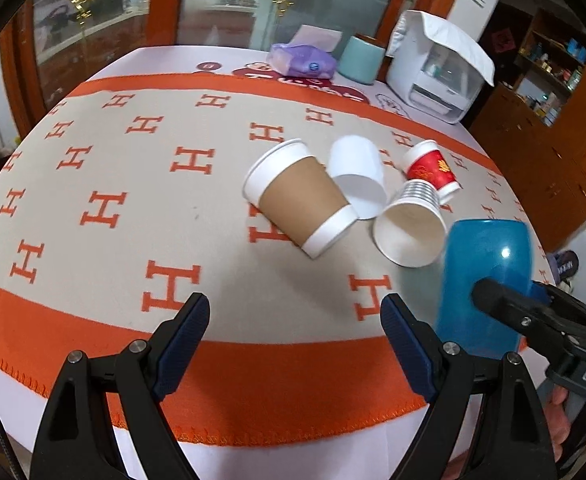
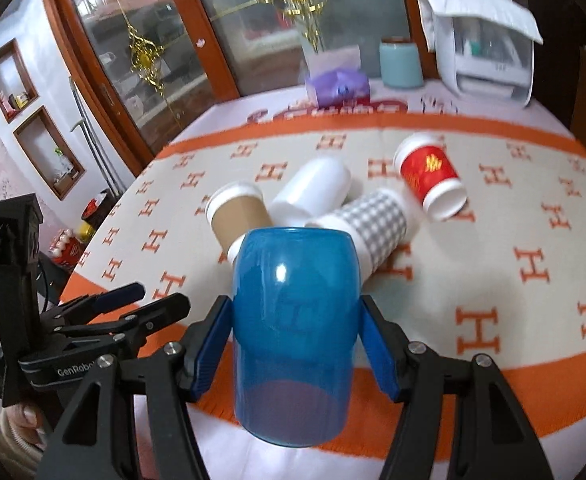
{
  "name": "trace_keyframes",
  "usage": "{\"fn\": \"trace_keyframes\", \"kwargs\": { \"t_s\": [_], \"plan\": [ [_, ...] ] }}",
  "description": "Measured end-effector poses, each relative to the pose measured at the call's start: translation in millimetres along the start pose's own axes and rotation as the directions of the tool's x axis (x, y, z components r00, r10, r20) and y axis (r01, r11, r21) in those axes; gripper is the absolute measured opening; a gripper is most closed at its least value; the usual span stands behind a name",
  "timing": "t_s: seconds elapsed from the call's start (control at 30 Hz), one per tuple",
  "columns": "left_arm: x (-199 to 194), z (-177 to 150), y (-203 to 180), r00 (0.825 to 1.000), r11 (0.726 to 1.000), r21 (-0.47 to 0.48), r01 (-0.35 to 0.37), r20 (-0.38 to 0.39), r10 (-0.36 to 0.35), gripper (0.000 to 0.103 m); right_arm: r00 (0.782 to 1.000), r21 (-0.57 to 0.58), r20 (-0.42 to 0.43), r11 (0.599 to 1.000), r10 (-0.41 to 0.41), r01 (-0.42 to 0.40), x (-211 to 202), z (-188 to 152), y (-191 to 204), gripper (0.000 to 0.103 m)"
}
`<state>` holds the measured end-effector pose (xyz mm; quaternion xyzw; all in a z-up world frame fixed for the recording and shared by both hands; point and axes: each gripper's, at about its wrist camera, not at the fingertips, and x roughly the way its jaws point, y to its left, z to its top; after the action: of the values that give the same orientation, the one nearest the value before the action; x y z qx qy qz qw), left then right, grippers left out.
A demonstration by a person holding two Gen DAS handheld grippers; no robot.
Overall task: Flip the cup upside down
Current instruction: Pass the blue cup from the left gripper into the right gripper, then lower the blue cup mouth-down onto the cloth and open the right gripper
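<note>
Right claw (image 2: 295, 344) pinches blue cup (image 2: 293, 332) — base cropped; left claw (image 1: 295, 344) spread.

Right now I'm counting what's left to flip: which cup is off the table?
The blue cup, clamped in the right gripper. The brown, white, checked and red cups lie on their sides on the cloth.

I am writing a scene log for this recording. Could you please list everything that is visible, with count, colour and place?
blue cup: 1, blue, held between the right gripper's fingers
paper cups: 4, brown-sleeved, white, grey-checked, red; lying on their sides mid-table
tablecloth: 1, beige with orange H pattern, covering the table
tissue pack: 1, purple, far edge
canister: 1, pale teal, far edge
appliance: 1, white, far right corner
left gripper: 1, black, blue pads, open over the near edge
right gripper: 1, black, blue pads, shut on blue cup
</note>
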<state>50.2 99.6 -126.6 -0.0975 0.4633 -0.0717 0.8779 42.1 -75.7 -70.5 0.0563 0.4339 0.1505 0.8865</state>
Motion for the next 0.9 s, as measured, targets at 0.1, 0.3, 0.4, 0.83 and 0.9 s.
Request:
{"fn": "trace_keyframes", "kwargs": {
  "t_s": [0.1,0.3,0.4,0.83,0.9],
  "plan": [
    [-2.5,2.1,3.5,1.0,0.999,-0.029,-0.02,0.023,0.021,0.086,0.997,-0.033,0.068,0.999,-0.023,0.026,2.3,0.5,1.6,0.063],
    [-16.5,2.1,8.6,0.988,0.994,-0.06,-0.088,0.123,0.095,0.086,0.988,-0.129,0.153,0.99,-0.036,0.056,20.8,-24.5,3.7,0.063],
    [-13.3,-3.1,13.6,0.989,0.992,-0.094,-0.088,0.114,0.099,0.086,0.982,-0.154,0.187,0.987,-0.019,0.048,21.9,-42.2,2.0,0.063],
    [-6.9,-33.7,-7.1,0.995,0.995,-0.084,-0.058,0.076,0.064,0.086,0.97,-0.212,0.243,0.976,0.008,0.045,6.4,-72.4,-0.8,0.063],
    [-7.9,-36.6,-10.1,0.995,0.996,-0.077,-0.055,0.074,0.061,0.086,0.967,-0.214,0.254,0.976,0.012,0.044,5.2,-75.2,-1.5,0.063]
  ]
}}
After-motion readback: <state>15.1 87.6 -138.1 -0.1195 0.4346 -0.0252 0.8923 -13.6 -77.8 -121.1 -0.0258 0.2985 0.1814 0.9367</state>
